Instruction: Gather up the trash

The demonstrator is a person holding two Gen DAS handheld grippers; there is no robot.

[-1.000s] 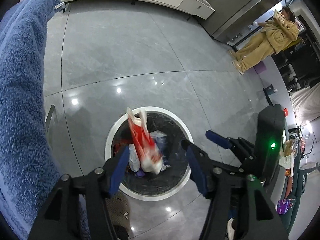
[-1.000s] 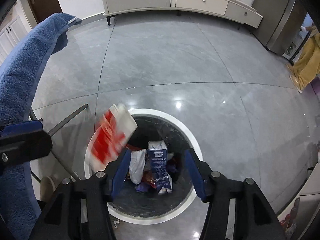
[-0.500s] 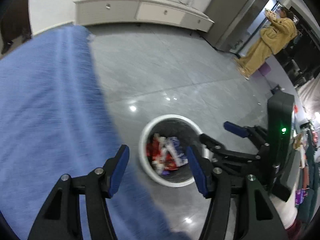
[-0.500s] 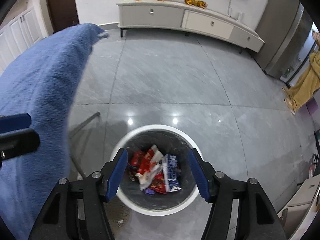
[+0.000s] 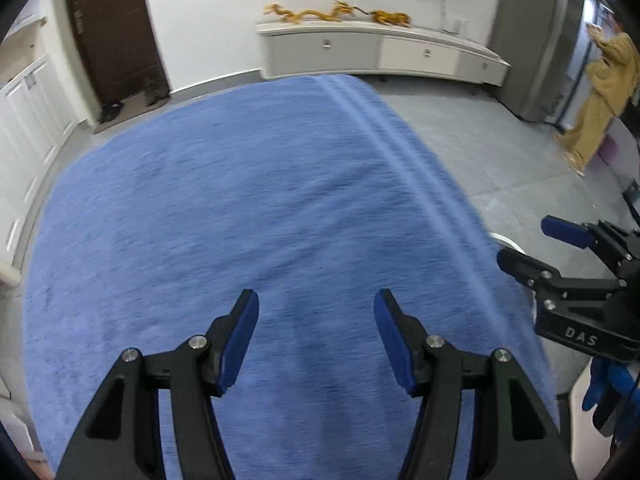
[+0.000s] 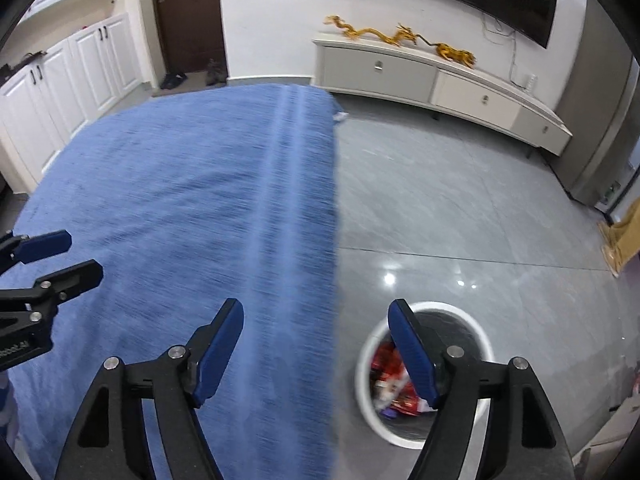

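A blue towel-covered desk (image 6: 168,208) fills most of the view. Just beside its edge, on the floor, stands a white bin (image 6: 478,326) holding red wrappers (image 6: 386,364). Above the desk, the left gripper (image 5: 316,338) hovers with fingers spread, empty; over its edge, the right gripper (image 6: 316,354) has just been opening, empty too.

right gripper (image 6: 316,322) empty, jaws just widened, above blue towel (image 6: 180,200) beside bin (image 6: 478,326)

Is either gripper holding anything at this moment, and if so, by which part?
Nothing is held. The left gripper and the right gripper are both open with nothing between the pads; the right's jaws have just been opening. Wrappers lie in the trash bin.
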